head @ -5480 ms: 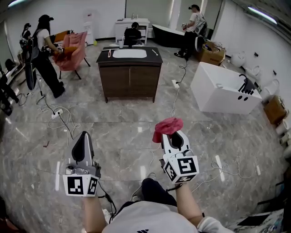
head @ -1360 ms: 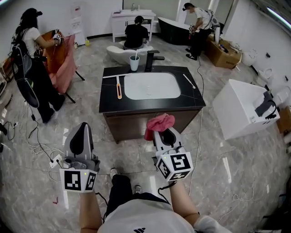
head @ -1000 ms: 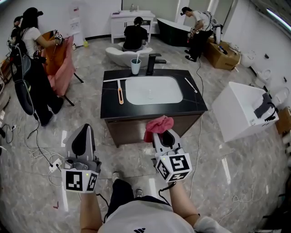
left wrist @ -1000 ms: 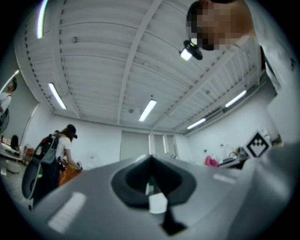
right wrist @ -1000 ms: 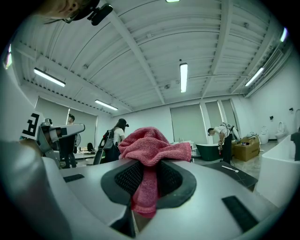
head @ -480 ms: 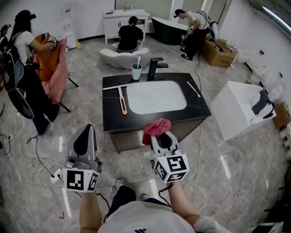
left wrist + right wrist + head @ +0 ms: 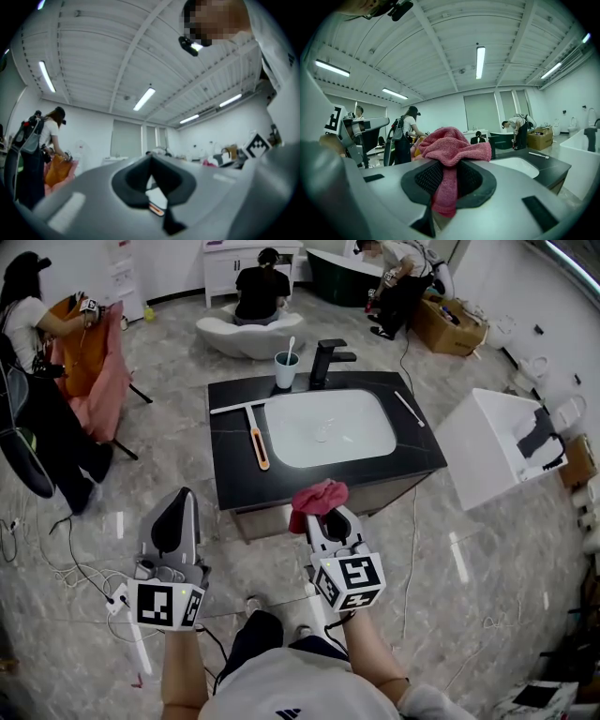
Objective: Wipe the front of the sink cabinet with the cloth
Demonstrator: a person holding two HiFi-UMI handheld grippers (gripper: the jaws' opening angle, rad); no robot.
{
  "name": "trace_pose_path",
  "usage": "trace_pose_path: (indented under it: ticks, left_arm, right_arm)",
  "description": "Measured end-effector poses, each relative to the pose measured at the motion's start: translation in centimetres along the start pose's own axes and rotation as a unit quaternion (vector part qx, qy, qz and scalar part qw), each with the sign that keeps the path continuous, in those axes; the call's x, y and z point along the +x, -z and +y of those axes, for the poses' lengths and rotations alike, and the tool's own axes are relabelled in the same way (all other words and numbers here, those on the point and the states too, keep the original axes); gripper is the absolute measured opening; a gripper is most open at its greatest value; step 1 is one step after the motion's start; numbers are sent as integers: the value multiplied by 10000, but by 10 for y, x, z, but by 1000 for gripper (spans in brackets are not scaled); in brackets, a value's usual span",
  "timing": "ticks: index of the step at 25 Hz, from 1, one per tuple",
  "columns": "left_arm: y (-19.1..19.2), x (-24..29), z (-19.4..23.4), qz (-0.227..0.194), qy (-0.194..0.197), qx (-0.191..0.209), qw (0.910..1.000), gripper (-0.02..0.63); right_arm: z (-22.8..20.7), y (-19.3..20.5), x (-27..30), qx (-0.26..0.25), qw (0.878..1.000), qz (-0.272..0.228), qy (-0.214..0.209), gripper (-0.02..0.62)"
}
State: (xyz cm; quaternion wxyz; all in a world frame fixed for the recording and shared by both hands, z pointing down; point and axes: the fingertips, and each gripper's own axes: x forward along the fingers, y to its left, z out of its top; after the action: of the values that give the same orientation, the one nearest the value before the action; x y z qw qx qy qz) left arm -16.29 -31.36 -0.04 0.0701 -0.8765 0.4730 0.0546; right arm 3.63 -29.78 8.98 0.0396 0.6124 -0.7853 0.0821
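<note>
At the foot of the sink cabinet [image 7: 251,519], head view: you stand short of it, wiping not yet begun. The next move, likely, is lowering the cloth [image 7: 317,500], at 12 o'clock of your right gripper [image 7: 323,515], to the brown front.

Left gripper view: the left gripper [image 7: 150,161] is closed, empty.

Right gripper view: jaws pinch bunched, nubbly red fabric.

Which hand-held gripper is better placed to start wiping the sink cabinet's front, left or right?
Right. The right hand-held gripper is shut on the pink cloth and sits nearest the cabinet front; the left hand-held gripper is shut, empty and further left.
</note>
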Motion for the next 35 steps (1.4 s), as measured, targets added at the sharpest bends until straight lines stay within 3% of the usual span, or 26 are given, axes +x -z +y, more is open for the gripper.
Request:
trace_pose_path:
  ticks: [14,26,35]
  left_arm:
    - [81,12,20,513,220,-325,9979,5]
    - [132,-13,6,756,22,-360,9965,5]
    - [177,-35,-20,701,-143,-401,9966,5]
  right_arm:
    - [28,87,37,256,9960,861,-17,69]
    - [62,176,50,139,9878,1453,-543,71]
    - [72,235,61,-41,9828,1590,-942,71]
